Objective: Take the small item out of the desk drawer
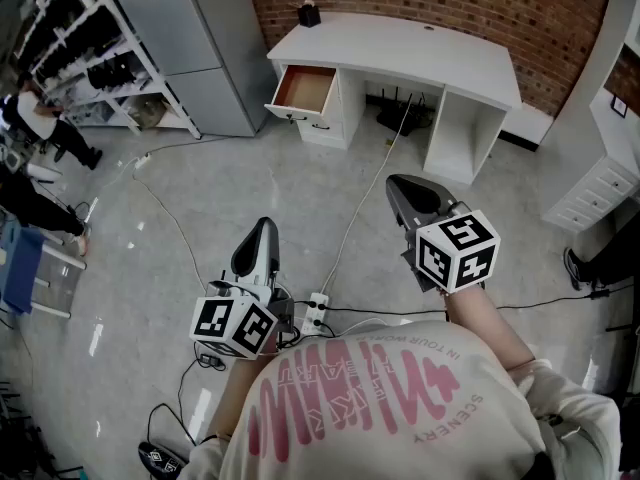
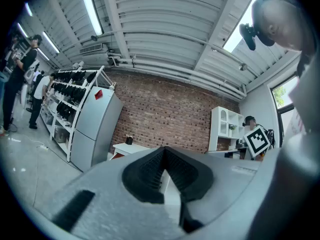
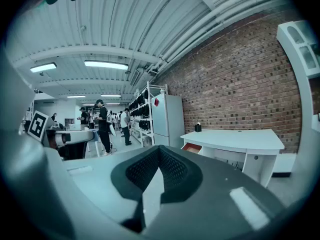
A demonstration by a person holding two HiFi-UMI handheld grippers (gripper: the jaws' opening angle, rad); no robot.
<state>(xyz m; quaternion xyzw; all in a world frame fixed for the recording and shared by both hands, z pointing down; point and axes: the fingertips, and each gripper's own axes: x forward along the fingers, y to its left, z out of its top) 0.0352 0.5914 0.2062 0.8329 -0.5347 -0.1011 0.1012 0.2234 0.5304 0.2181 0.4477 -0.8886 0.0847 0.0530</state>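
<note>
A white desk (image 1: pixel 420 48) stands against the brick wall, some way off across the floor. Its upper left drawer (image 1: pixel 305 88) is pulled open and shows a brown inside; I see no small item in it from here. My left gripper (image 1: pixel 262 232) is held low at the left, shut and empty. My right gripper (image 1: pixel 400 190) is held at the right, also shut with nothing between its pads, pointing toward the desk. In the right gripper view the desk (image 3: pixel 235 139) and open drawer (image 3: pixel 192 147) lie beyond the shut jaw tips (image 3: pixel 159 150). The left gripper view shows its shut tips (image 2: pixel 163 151).
A grey cabinet (image 1: pixel 200 38) and a shelving rack (image 1: pixel 100 48) stand left of the desk. A white drawer unit (image 1: pixel 600 178) is at the right. A power strip (image 1: pixel 315 313) and cables lie on the floor. People stand at the far left (image 1: pixel 40 118). A small black object (image 1: pixel 309 14) sits on the desk.
</note>
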